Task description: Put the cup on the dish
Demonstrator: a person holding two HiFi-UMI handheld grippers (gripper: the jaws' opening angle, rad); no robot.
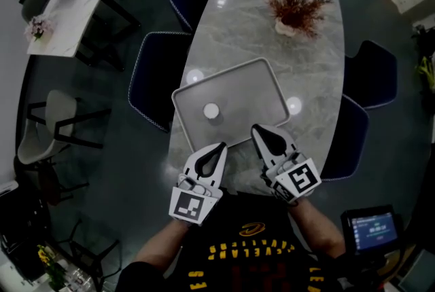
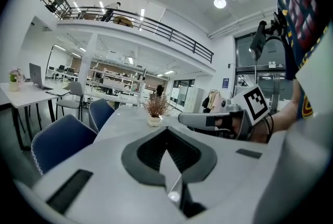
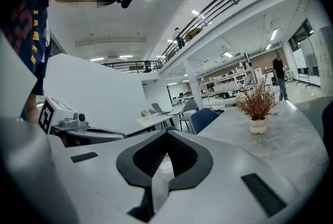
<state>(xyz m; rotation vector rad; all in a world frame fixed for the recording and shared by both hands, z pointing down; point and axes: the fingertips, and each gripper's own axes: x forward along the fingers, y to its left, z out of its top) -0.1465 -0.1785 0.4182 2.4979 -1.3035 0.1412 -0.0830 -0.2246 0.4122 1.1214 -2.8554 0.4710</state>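
Note:
A small white cup point(image 1: 211, 111) stands upright on a grey rectangular tray point(image 1: 253, 88), left of the tray's middle, on the marble table point(image 1: 258, 32). Both grippers hover at the table's near edge, just short of the tray. My left gripper point(image 1: 219, 147) points at the tray's near left corner, its jaws shut with nothing between them point(image 2: 166, 130). My right gripper point(image 1: 257, 129) reaches over the tray's near rim, also shut and empty point(image 3: 167, 135). The cup is about a hand's width beyond both tips, nearer the left one. In the left gripper view the right gripper point(image 2: 208, 120) shows alongside.
A dried red plant in a white pot point(image 1: 296, 9) stands at the table's far end. Dark blue chairs point(image 1: 153, 80) point(image 1: 370, 73) are tucked in along both long sides. A white desk point(image 1: 68, 12) lies off to the far left.

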